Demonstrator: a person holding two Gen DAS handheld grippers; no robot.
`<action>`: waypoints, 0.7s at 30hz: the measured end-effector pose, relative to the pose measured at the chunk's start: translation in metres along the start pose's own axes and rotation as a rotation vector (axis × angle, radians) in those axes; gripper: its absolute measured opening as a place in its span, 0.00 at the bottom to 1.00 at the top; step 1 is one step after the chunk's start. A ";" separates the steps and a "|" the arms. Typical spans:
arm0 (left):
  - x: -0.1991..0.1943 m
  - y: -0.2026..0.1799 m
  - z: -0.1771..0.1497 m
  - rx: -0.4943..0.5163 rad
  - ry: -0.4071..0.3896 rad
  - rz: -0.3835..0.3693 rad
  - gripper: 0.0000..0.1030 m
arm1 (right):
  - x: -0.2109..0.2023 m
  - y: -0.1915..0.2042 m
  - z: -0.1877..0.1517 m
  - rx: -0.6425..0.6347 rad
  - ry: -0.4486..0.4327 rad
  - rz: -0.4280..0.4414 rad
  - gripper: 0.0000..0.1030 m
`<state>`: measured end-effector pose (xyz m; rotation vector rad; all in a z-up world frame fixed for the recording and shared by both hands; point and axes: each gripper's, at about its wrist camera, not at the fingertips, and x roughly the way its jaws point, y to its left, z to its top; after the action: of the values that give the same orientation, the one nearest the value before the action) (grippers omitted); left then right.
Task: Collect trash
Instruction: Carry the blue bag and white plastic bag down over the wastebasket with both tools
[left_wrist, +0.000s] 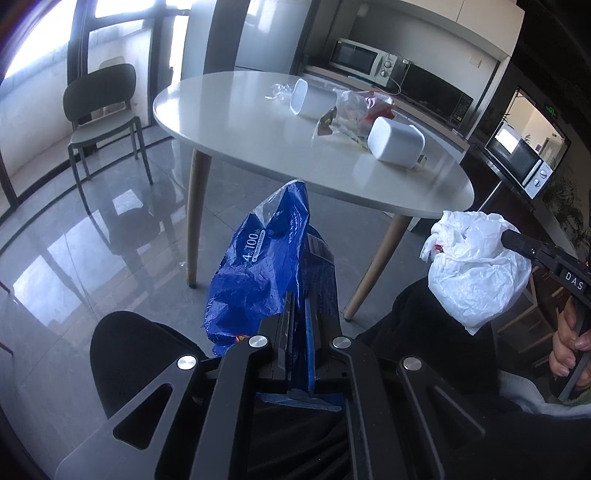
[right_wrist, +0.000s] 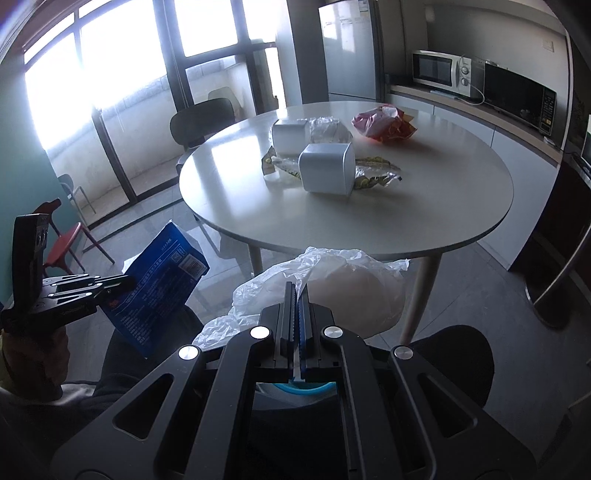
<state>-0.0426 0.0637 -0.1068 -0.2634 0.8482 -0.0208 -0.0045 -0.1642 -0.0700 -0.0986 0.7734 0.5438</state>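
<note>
In the left wrist view my left gripper (left_wrist: 300, 301) is shut on a crumpled blue plastic package (left_wrist: 258, 258) with white print, held up in front of the round white table (left_wrist: 240, 122). To its right, my right gripper (left_wrist: 508, 236) is shut on a white plastic bag (left_wrist: 476, 266). The right wrist view shows the same: my right gripper (right_wrist: 297, 288) pinches the white bag (right_wrist: 343, 284), and my left gripper (right_wrist: 129, 283) at the left holds the blue package (right_wrist: 166, 284). On the table (right_wrist: 424, 206) lie a red-orange bag (right_wrist: 384, 123), a yellow wrapper (right_wrist: 373, 173) and clear wrappers (right_wrist: 327, 129).
Two white boxes (right_wrist: 327, 168) (right_wrist: 290, 136) lie tipped on the table among the wrappers. A dark chair (left_wrist: 99, 99) stands by the window and a red stool (right_wrist: 66, 245) at the left. Microwaves (left_wrist: 364, 57) sit on the counter behind. The person's dark-clothed legs (left_wrist: 129, 343) are below the grippers.
</note>
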 end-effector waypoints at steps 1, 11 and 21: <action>0.007 0.001 -0.001 -0.007 0.013 0.000 0.04 | 0.008 -0.002 -0.003 0.005 0.015 -0.003 0.01; 0.072 0.007 -0.006 -0.033 0.101 0.003 0.04 | 0.078 -0.013 -0.023 0.035 0.129 -0.021 0.01; 0.124 0.009 -0.010 -0.057 0.183 0.010 0.04 | 0.150 -0.034 -0.046 0.106 0.235 -0.036 0.01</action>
<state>0.0311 0.0554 -0.2071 -0.3145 1.0331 -0.0117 0.0704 -0.1415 -0.2101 -0.0785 1.0262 0.4610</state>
